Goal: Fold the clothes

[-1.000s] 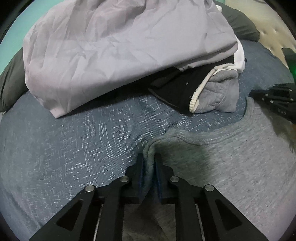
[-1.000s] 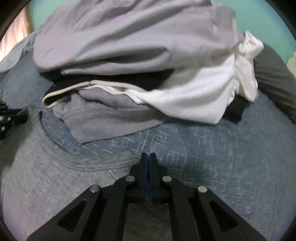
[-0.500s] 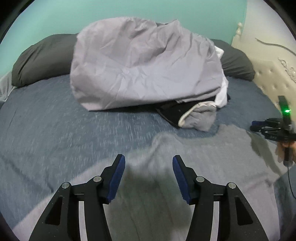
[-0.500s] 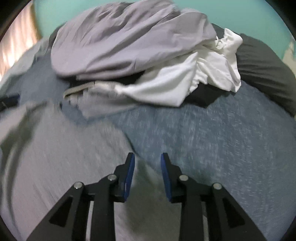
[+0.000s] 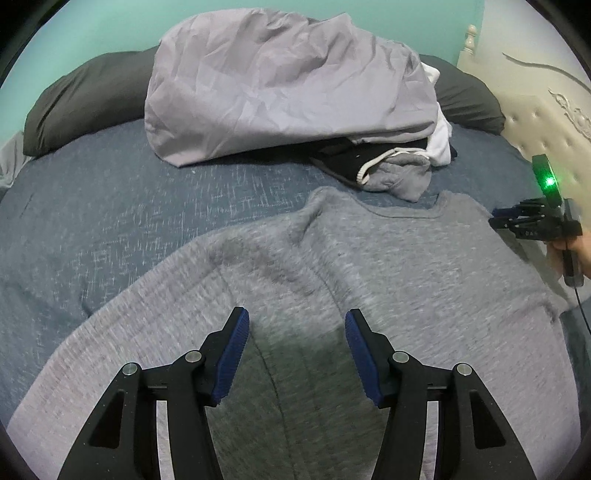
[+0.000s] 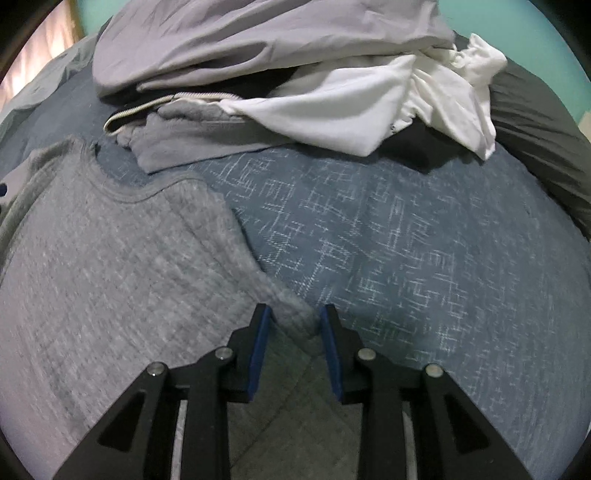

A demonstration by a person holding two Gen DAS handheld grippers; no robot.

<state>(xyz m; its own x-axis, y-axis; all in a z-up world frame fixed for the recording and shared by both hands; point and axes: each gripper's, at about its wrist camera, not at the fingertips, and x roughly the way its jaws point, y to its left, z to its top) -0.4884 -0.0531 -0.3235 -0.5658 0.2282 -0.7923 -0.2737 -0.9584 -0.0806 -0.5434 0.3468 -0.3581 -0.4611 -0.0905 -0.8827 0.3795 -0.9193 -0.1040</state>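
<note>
Laying gray top (image 5: 388, 266) flat on bed (image 5: 110, 221): L claw (image 5: 297, 354) wide open, empty, above it. R claw (image 6: 295, 343) closing round sleeve edge, not yet pinched. Next: prob. grip, fold inward.

The grey sweatshirt (image 5: 388, 266) is matt, nubbly knit cloth; the blue bedspread (image 6: 406, 236) is flecked woven fabric.

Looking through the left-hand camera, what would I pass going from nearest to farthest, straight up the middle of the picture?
Left tongs → grey sweatshirt → blue bedspread → lilac sheet on the clothes pile → green wall.
</note>
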